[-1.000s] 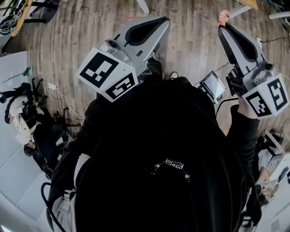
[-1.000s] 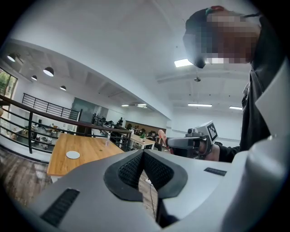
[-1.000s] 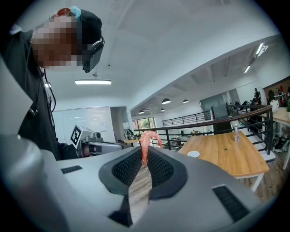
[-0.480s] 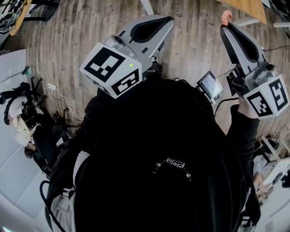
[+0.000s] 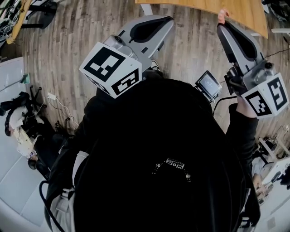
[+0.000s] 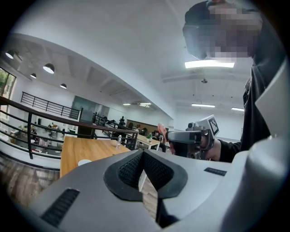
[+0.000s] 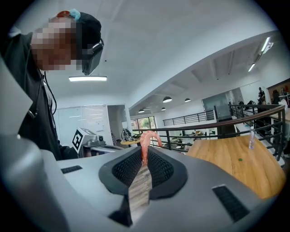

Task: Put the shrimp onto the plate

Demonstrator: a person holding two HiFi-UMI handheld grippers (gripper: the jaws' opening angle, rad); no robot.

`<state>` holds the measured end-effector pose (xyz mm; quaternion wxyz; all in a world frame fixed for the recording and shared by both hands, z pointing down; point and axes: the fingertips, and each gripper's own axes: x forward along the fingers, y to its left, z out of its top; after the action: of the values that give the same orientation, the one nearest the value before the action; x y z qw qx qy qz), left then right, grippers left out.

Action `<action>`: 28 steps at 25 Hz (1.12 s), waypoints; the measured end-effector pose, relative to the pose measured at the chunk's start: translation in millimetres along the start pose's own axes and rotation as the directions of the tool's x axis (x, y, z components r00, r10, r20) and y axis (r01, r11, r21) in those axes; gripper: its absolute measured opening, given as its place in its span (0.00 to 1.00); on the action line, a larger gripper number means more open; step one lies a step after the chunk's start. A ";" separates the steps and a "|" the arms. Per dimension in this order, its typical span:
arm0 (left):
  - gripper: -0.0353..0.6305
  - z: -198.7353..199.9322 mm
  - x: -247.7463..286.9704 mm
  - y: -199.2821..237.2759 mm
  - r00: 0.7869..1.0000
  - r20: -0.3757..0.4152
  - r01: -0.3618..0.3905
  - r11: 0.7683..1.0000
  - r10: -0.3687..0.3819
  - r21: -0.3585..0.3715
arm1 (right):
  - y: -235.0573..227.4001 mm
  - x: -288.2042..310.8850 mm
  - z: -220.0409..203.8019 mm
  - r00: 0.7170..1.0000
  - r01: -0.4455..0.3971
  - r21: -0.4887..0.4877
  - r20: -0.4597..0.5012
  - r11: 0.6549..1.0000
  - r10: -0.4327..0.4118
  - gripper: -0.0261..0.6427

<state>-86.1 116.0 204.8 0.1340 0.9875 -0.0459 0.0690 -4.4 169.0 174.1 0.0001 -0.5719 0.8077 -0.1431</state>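
Wooden table [image 5: 204, 9], plank floor [image 5: 81, 31], right hand-held gripper [image 7: 145, 154] pinching shrimp [image 7: 146, 138] (left hand-held gripper [image 6: 142, 157] closed, empty)

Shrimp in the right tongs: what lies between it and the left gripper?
Head view: only bare wood-plank floor lies between the curled pink shrimp, pinched in the right gripper tongs, and the grey left gripper.
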 end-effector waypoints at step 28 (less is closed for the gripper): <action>0.05 1.6 -1.1 94.0 0.998 0.029 0.060 0.995 -0.058 -0.084 | -9.8 113.9 6.8 0.994 -0.033 -0.013 -0.109 0.999 0.032 0.12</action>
<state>-97.3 25.4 227.4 0.1770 0.9827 -0.0215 0.0498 -33.6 59.2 188.5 -0.0457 -0.5501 0.8167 -0.1682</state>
